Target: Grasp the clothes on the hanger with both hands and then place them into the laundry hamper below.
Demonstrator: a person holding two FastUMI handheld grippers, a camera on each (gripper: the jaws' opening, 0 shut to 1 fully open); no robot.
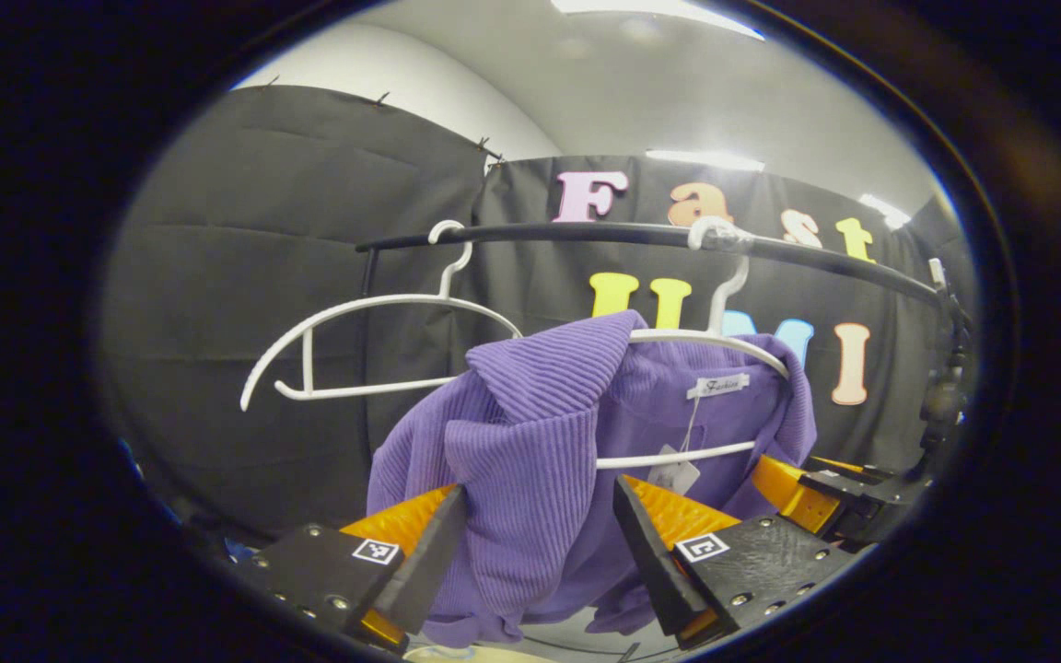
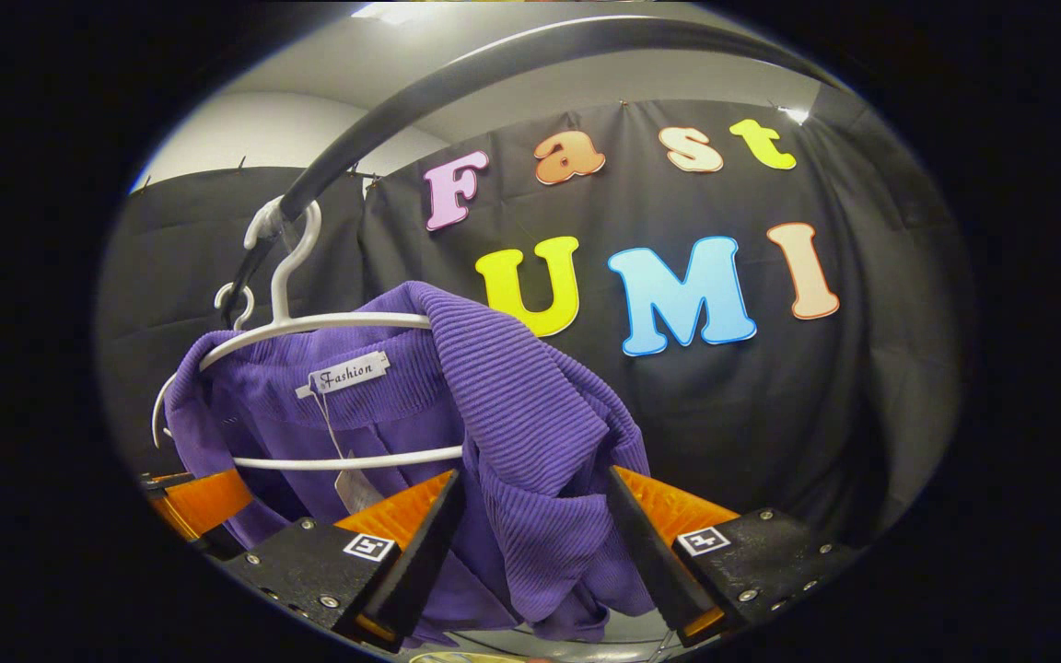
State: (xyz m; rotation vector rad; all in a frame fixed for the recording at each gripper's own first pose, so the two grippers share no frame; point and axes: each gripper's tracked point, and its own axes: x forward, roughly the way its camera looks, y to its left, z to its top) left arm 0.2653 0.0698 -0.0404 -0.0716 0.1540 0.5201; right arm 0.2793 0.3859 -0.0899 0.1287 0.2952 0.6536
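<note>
- On the rail (image 1: 586, 232), the purple garment (image 1: 530, 442) hangs from a white hanger (image 1: 724, 343), draped over both shoulders.
- Left gripper (image 1: 535, 534) and right gripper (image 2: 530, 525) each straddle a fold, fingers spread, not pinching.
- Risk: pulling down could snag fabric, dragging the hanger off.

"Fashion" on the white neck tag (image 2: 343, 374) of the purple garment (image 2: 530, 414).

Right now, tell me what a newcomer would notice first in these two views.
The ribbed purple knit garment grabs the eye, draped on a white plastic hanger under the curved black rail. Each hand-held gripper, left and right, has its open fingers either side of a fold. An empty white hanger hangs beside.
</note>
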